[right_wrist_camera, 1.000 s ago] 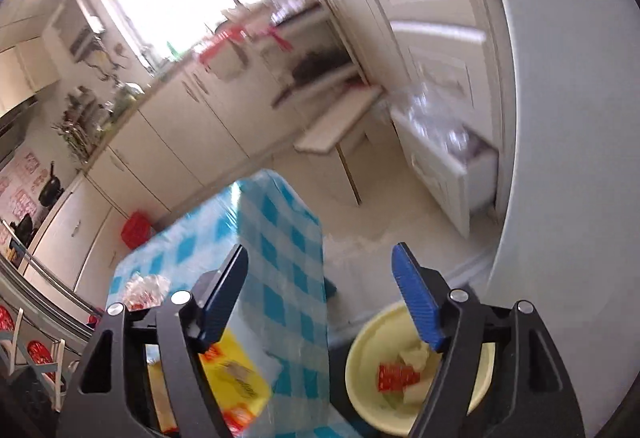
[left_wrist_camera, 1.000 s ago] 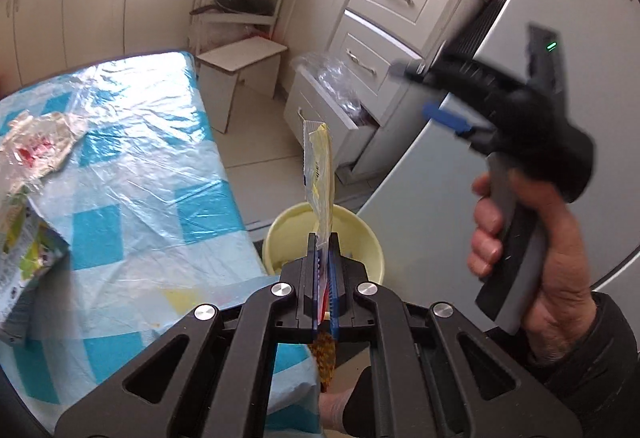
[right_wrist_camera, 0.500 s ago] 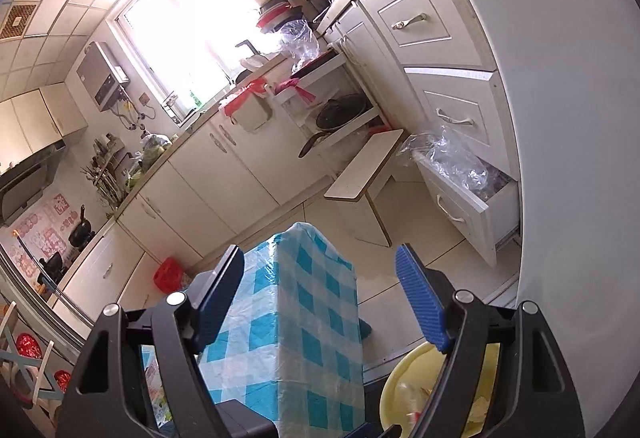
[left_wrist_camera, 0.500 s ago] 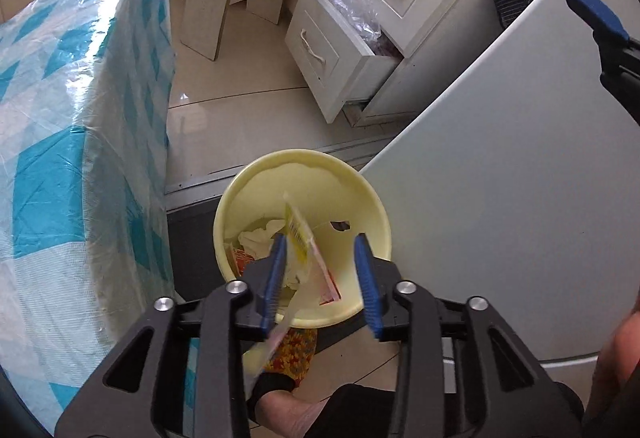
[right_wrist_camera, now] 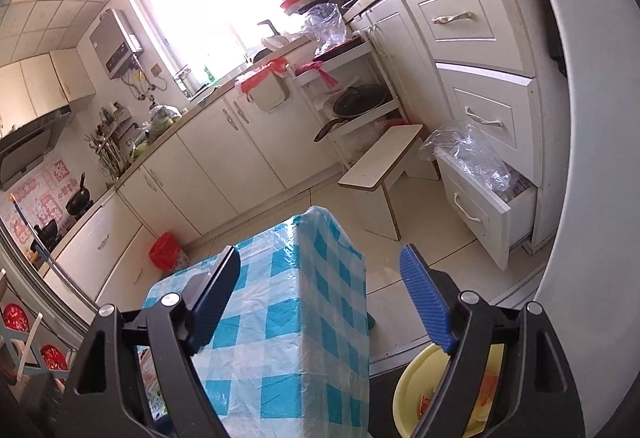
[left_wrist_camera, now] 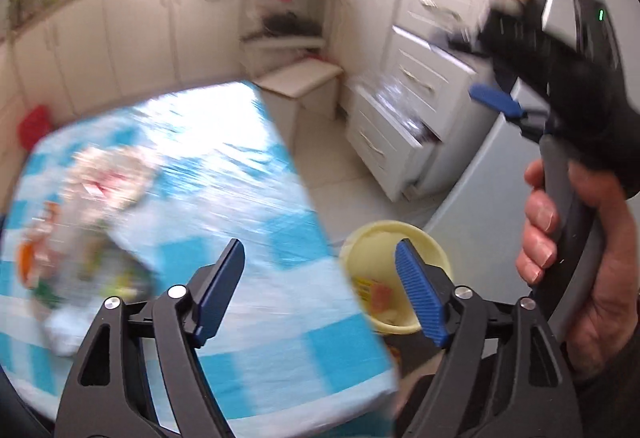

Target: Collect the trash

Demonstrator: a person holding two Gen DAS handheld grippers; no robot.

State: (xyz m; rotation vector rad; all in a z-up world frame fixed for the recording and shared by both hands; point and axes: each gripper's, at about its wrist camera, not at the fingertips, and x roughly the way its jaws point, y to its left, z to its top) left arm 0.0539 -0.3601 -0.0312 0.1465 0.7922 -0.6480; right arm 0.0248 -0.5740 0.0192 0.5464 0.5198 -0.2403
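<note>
Blue pads of the left gripper [left_wrist_camera: 320,278] stand wide with nothing between them, having just been opening. Right gripper [right_wrist_camera: 320,296] likewise gapes empty, its jaws just widened slightly. Wrappers [left_wrist_camera: 372,292] lie inside the yellow bin [left_wrist_camera: 416,234] at four o'clock of the checked table [left_wrist_camera: 248,206]. More blurred trash [left_wrist_camera: 108,178] sits at nine o'clock on the table.

Glossy plastic sheeting covers the checked table [right_wrist_camera: 320,318] (wrinkled), beside a smooth plastic bin [left_wrist_camera: 384,238].
</note>
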